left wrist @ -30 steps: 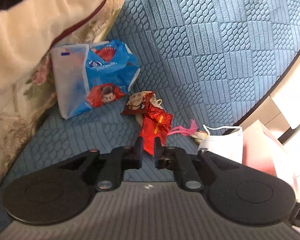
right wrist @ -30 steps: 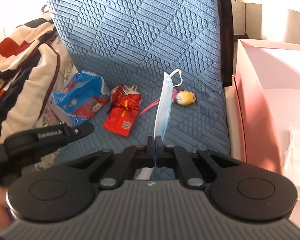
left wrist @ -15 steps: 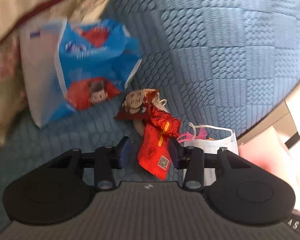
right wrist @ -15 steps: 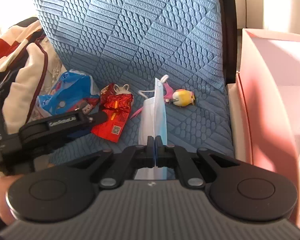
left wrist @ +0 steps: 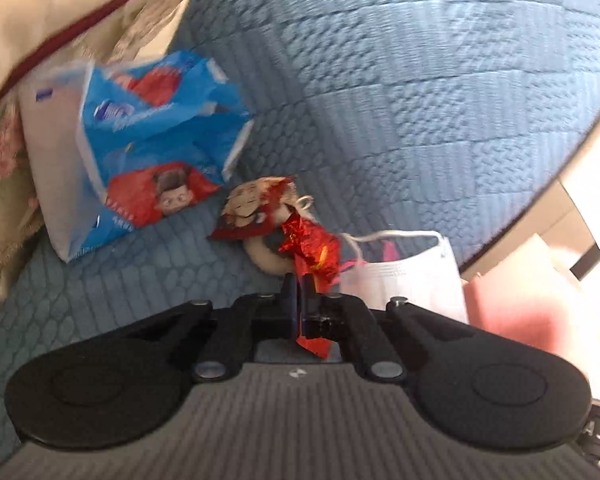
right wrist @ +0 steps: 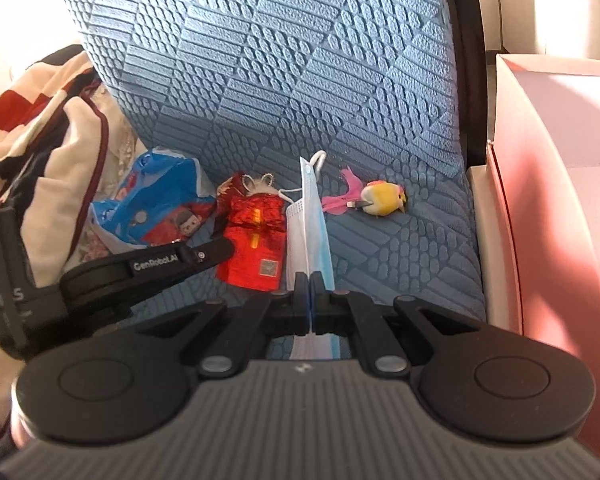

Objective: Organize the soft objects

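Soft things lie scattered along the back of a blue quilted sofa seat (right wrist: 400, 264), close to where it meets the backrest. The left tongs (left wrist: 300, 304) are pressed together on the near end of a shiny red packet (left wrist: 314, 246), whose crumpled foil runs forward from between the fingers and also pokes out below them. In the right wrist view the same red packet (right wrist: 256, 240) rests on the seat with the left tongs (right wrist: 220, 248) reaching it from the left side. The right tongs (right wrist: 311, 296) are clamped on a pale blue face mask (right wrist: 310, 232), held edge-on so it stands upright from the fingers, its ear loop at the far end. The face mask (left wrist: 400, 276) shows in the left wrist view just right of the red packet.

Left of the packet lies a blue printed bag (left wrist: 140, 160) with a cartoon face, up against a cream blanket (left wrist: 40, 12) at the seat's left end. A small yellow toy bird (right wrist: 382, 198) with pink tail feathers sits on the seat right of the mask, apart from it. A pink box (right wrist: 548, 184) stands beside the seat's right edge.
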Demonstrator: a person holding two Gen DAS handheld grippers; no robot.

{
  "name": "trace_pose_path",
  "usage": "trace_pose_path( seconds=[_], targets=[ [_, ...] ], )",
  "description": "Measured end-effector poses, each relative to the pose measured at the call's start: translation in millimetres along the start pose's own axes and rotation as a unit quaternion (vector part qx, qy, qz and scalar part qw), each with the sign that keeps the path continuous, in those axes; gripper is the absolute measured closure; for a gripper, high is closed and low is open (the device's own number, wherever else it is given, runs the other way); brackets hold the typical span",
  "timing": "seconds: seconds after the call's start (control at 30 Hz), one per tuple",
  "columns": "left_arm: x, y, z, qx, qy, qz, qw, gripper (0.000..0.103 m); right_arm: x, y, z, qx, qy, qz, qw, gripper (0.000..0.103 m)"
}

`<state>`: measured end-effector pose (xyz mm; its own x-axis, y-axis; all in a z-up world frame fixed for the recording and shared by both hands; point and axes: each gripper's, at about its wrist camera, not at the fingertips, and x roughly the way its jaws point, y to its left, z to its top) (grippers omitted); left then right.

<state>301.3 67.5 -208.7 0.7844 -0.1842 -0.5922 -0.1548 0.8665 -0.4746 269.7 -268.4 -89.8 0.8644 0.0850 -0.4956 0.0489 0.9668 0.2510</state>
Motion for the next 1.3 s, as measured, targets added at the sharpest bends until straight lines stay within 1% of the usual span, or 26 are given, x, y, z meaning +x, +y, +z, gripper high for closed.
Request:
trace_pose_path(
  seconds=[0.23, 0.43, 0.8, 0.87, 0.93, 1.0, 1.1, 1.2, 1.23, 1.27, 1.3],
  targets=[
    [-27.1, -16.1, -4.8, 0.020, -0.003, 0.000, 0.9998, 0.101, -18.0, 6.7, 2.9, -0.001, -0.010, 0.003, 1.000, 0.099],
    [-54.8, -27.3, -15.7, 0.032, -0.004, -0.001, 0.9995, 0.101, -37.2, 12.6, -0.2, -0.002, -0.016, 0.003, 1.000, 0.099],
    [-107.0, -48.5, -50.6, 0.047, 0.004, -0.001, 0.9989, 0.101, -72.5, 23.7, -29.3, -0.013, -0.009, 0.006, 1.000, 0.099],
    [-113.5, -46.6, -58.1, 0.050, 0.006, 0.000, 0.9987, 0.101, -76.7, 25.2, -35.6, -0.017, -0.006, 0.005, 1.000, 0.099],
    [-115.7, -42.8, -63.3, 0.045, 0.012, 0.003, 0.9989, 0.101, -77.7, 25.4, -41.1, -0.019, -0.001, 0.000, 1.000, 0.099],
    [-114.2, -35.1, -65.5, 0.029, 0.021, 0.001, 0.9994, 0.101, -75.6, 23.9, -45.8, -0.025, 0.002, -0.006, 1.000, 0.099],
    [-112.8, -22.6, -65.7, 0.005, 0.018, 0.013, 0.9997, 0.100, -63.1, 19.2, -52.2, -0.034, 0.014, -0.020, 0.999, 0.099],
    [-106.7, -12.8, -62.7, -0.007, 0.025, 0.021, 0.9995, 0.097, -52.1, 12.4, -57.2, -0.033, 0.024, -0.025, 0.999, 0.097],
    [-103.5, -10.6, -61.6, -0.007, 0.027, 0.026, 0.9993, 0.093, -49.1, 10.0, -58.3, -0.031, 0.027, -0.029, 0.999, 0.097],
    [-99.4, -8.7, -59.8, -0.007, 0.030, 0.032, 0.9990, 0.083, -46.6, 7.8, -59.0, -0.028, 0.029, -0.029, 0.999, 0.096],
    [-95.4, -6.9, -57.8, -0.005, 0.030, 0.039, 0.9988, 0.076, -44.2, 5.2, -59.4, -0.023, 0.033, -0.024, 0.999, 0.096]
  ],
)
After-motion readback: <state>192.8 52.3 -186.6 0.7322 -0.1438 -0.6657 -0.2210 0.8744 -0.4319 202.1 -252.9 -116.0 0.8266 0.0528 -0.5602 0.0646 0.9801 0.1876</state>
